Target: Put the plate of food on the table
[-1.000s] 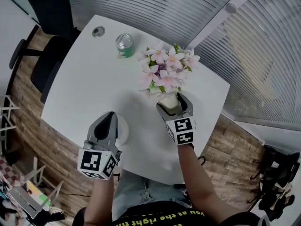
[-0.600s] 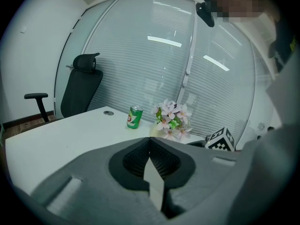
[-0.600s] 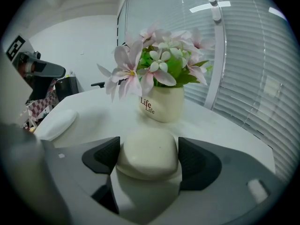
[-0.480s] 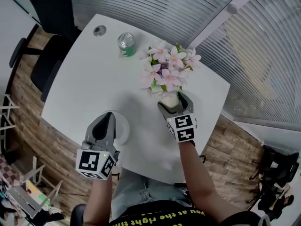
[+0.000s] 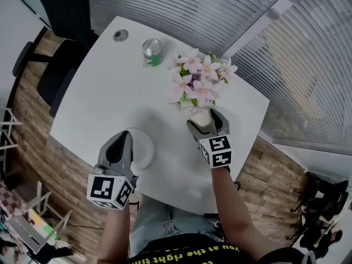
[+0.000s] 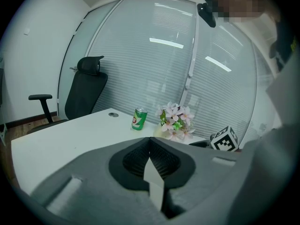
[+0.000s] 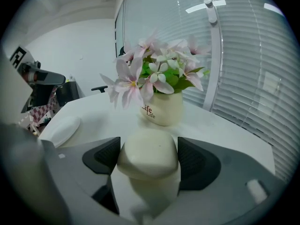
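Between the pads of the left tongs [image 6: 151, 168] stands a thin white sliver, the near rim of the plate [image 5: 144, 150], and the jaws are clamped on it. The plate lies on the white surface [image 5: 104, 87], on the person's side of the flower vase [image 7: 161, 108] and to its left. It looks bare. Whether it sits fully flat I cannot tell.

The right tongs [image 5: 204, 122] are closed on a cream rounded lump [image 7: 148, 159], one pad on each flank, just short of the vase.

By my judgement the plate is stiff, glazed and brittle. It is light while empty, but it will want to pivot when held by one edge. A deeper bite on the rim, kept level, would suit it. The lump looks soft, perhaps a bun, so a light squeeze across its widest part should do.

Both forearms reach forward from the body. The left wrist is pitched down toward the plate, and the right one is held more level toward the vase.

Beyond the vase, on the far left, stands a green can [image 5: 152, 52].
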`<state>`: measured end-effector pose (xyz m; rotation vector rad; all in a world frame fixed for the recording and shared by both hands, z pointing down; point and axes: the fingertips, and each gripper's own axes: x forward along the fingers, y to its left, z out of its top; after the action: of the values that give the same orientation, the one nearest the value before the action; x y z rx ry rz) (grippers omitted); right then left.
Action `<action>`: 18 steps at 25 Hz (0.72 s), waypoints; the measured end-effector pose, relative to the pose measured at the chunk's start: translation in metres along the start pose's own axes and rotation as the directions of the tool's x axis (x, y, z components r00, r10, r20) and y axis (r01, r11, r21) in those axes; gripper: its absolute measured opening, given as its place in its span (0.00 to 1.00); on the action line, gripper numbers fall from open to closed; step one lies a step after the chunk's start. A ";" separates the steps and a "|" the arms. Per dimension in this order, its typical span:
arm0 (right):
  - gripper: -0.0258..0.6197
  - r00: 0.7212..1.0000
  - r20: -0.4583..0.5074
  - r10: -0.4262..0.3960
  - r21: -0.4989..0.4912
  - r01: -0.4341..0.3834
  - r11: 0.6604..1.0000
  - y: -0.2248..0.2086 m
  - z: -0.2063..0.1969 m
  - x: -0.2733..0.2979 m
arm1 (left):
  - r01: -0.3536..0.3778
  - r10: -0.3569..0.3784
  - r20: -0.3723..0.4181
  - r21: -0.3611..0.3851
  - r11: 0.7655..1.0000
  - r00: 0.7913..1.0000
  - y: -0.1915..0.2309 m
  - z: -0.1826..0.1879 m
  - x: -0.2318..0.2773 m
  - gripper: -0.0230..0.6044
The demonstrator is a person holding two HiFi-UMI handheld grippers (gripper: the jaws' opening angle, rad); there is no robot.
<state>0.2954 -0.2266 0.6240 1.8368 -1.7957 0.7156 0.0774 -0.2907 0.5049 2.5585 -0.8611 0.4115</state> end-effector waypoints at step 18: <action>0.64 0.997 0.079 -0.009 0.000 0.009 1.000 0.008 0.035 -0.044 | -0.010 0.009 0.053 0.009 1.000 0.999 -0.001 0.018 -0.028 0.04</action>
<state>0.2883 -0.2166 0.5682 1.8957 -1.8355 0.6475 0.0590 -0.2838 0.4774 2.5854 -0.8927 0.3531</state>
